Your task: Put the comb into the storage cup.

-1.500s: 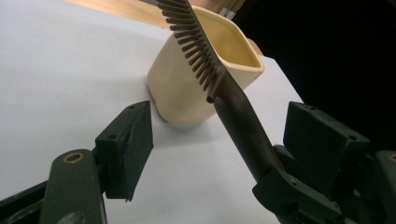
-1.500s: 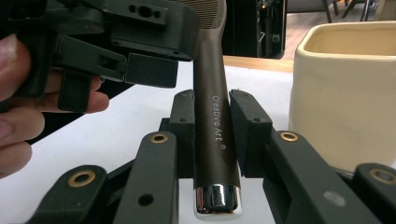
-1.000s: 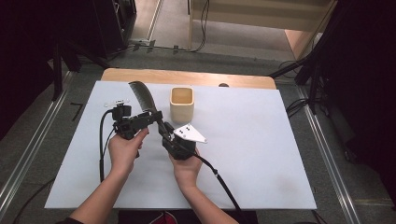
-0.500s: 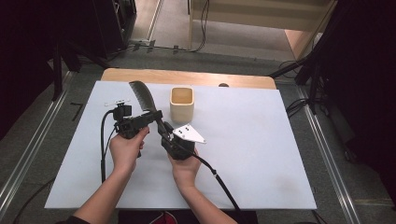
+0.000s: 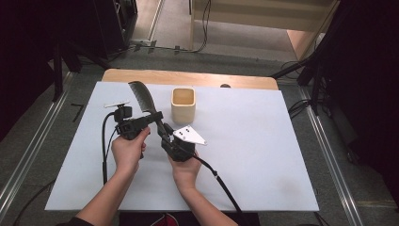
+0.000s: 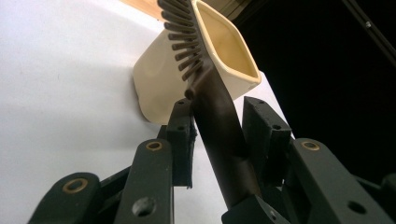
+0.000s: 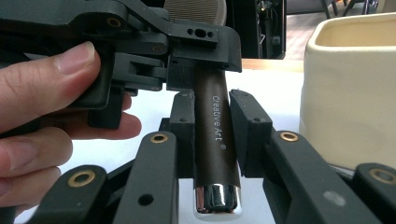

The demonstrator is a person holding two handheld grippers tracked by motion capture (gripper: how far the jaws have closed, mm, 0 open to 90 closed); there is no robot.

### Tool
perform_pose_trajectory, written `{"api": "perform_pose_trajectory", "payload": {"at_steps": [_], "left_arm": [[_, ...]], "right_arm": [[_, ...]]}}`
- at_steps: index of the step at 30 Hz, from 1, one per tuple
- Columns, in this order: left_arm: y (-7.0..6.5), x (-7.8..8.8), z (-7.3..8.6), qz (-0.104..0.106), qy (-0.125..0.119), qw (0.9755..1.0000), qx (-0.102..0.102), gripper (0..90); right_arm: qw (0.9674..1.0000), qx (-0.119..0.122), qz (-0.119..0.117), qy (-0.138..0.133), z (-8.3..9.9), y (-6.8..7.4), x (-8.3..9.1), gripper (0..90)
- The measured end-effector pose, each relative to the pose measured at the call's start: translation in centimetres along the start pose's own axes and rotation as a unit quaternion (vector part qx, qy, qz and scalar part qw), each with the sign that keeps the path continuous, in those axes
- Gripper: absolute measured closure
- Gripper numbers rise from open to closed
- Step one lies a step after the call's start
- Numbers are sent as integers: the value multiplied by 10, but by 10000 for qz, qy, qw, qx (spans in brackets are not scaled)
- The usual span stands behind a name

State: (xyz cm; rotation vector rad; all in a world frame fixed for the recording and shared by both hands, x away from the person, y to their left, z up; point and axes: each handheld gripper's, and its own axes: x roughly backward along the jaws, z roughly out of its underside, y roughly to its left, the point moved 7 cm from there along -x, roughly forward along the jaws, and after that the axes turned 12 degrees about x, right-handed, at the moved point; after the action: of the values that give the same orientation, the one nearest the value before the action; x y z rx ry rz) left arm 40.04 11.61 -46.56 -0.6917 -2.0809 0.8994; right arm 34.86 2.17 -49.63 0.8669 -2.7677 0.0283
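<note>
- The right hand-held gripper is clamped on the lower handle of a dark brown hairbrush with black bristles and a chrome end cap; in the right gripper view both pads press flat against the handle, just above the cap.
- The left hand-held gripper reaches across from the person's left and meets the same handle higher up, near the bristle head. Its jaws have just been closing with the handle between them. In the left gripper view the handle runs between the two pads, against the left one, with a gap visible on the right; in the right gripper view the left gripper's jaws sit tight about the handle.
- The hairbrush is held off the white-covered worktop, tilted, head pointing away from the person and to the left.
- A cream, square-mouthed ceramic cup stands upright on the worktop just beside the brush, to its right in the high view.
- The left hand and the right hand hold the grippers side by side, near each other.
</note>
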Motion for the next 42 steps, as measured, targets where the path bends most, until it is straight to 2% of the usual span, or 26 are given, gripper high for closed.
{"api": "perform_pose_trajectory", "payload": {"at_steps": [9,13,16,18,20,22,23,25,26,29,32,33,34,36,42], "left_arm": [[1,1,0,115,44,9996,236,695],[0,3,-1,265,17,9988,407,704],[-1,4,-2,312,9,9985,449,711],[-1,5,-2,341,4,9983,477,723],[-1,5,-2,346,3,9983,464,727],[-1,6,-3,346,-26,9983,468,728],[0,7,-3,328,-32,9985,443,728],[1,8,-6,292,-76,9986,431,729],[1,8,-6,292,-76,9986,431,729],[2,10,-8,225,-112,9990,376,729],[4,11,-10,183,-149,9990,369,729],[5,12,-11,118,-166,9994,292,729],[5,12,-11,118,-166,9994,292,729],[5,13,-12,82,-181,9995,249,729],[6,14,-14,-125,-233,9997,-7,729]], "right_arm": [[10000,40,-29,48,2,0,-1,700],[9999,98,-26,18,1,1,-1,697],[9999,161,21,-23,0,2,-1,693],[9998,170,-39,-11,0,3,-2,679],[9998,209,-50,14,0,4,-2,663],[9996,264,-121,-57,-2,6,-1,572],[9996,264,-121,-57,-2,6,-1,572],[9989,463,-64,-13,-3,8,0,509],[9989,463,-64,-13,-3,8,0,509],[9983,578,-41,34,-3,6,3,434],[9979,647,-53,67,-3,5,4,418],[9962,866,-32,24,-4,3,5,398],[9962,866,-32,24,-4,3,5,398],[9942,1069,-15,-77,-4,0,7,377],[9928,1188,-125,132,-2,-6,13,355]]}}
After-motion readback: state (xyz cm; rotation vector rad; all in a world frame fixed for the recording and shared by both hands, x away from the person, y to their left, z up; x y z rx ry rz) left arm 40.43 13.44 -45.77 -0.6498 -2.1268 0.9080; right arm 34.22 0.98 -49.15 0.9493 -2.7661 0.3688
